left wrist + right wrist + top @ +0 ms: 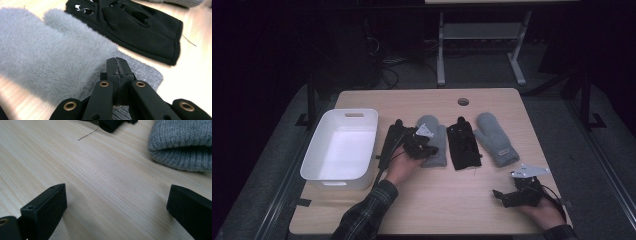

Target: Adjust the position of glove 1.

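Note:
Two grey mittens and a black glove lie in a row on the wooden table. The left fuzzy grey mitten (pixel 435 140) (pixel 50 50) lies under my left gripper (pixel 430 150) (pixel 116 61), whose jaws are shut tip to tip just over its ribbed cuff; no fabric shows between them. The black glove (pixel 463 144) (pixel 140 27) lies right of that mitten. The right grey mitten (pixel 496 137) shows its knitted cuff (pixel 182 145) ahead of my right gripper (pixel 498 194) (pixel 116 195). That gripper rests low over bare wood near the front right, open with nothing between its jaws.
A white plastic tub (pixel 362 117) stands at the left of the table. Another dark, glove-like item (pixel 393 137) lies between the tub and the left mitten, partly behind my hand. A round cable hole (pixel 463 101) sits near the far edge. A loose thread (pixel 87 135) lies by the black glove.

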A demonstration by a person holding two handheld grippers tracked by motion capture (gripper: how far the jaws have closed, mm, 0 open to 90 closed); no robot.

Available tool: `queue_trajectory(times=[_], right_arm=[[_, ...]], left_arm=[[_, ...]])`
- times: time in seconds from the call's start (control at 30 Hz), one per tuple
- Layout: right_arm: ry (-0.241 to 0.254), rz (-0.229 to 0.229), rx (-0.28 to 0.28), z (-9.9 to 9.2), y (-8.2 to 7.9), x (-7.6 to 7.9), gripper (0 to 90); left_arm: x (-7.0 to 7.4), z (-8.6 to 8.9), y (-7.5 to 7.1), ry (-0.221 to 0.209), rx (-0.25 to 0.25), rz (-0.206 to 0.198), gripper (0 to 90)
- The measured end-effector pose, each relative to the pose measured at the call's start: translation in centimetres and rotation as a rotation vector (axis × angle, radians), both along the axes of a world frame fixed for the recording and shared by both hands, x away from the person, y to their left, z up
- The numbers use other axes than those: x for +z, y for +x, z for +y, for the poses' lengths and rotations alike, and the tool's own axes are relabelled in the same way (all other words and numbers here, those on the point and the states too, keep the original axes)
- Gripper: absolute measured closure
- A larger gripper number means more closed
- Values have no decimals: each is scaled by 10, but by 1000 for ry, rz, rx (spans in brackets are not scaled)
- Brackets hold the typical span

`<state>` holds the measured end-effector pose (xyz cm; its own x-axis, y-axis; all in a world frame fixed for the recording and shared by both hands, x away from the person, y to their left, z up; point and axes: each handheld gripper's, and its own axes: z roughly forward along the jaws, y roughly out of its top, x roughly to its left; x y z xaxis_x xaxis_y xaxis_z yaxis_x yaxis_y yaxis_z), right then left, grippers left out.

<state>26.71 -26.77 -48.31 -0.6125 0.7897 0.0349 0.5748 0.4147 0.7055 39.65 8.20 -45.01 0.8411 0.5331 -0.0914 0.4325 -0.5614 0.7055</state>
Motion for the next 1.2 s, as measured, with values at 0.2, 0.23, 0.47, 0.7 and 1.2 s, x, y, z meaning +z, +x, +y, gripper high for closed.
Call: queue_trajectory(times=[0.2,0.23,0.47,0.7,1.2], right_arm=[[0,0,0,0,0,0,27],[0,0,0,0,0,0,27],[0,0,0,0,0,0,27],[0,0,0,0,0,0,27],[0,0,1,0,0,0,27]], left_arm=[[1,5,-11,-6,-19,10,899],[1,6,-13,0,-28,14,899],[1,10,-32,-5,-58,26,899],[3,14,-54,-4,-94,51,899],[4,24,-95,-9,-164,88,898]])
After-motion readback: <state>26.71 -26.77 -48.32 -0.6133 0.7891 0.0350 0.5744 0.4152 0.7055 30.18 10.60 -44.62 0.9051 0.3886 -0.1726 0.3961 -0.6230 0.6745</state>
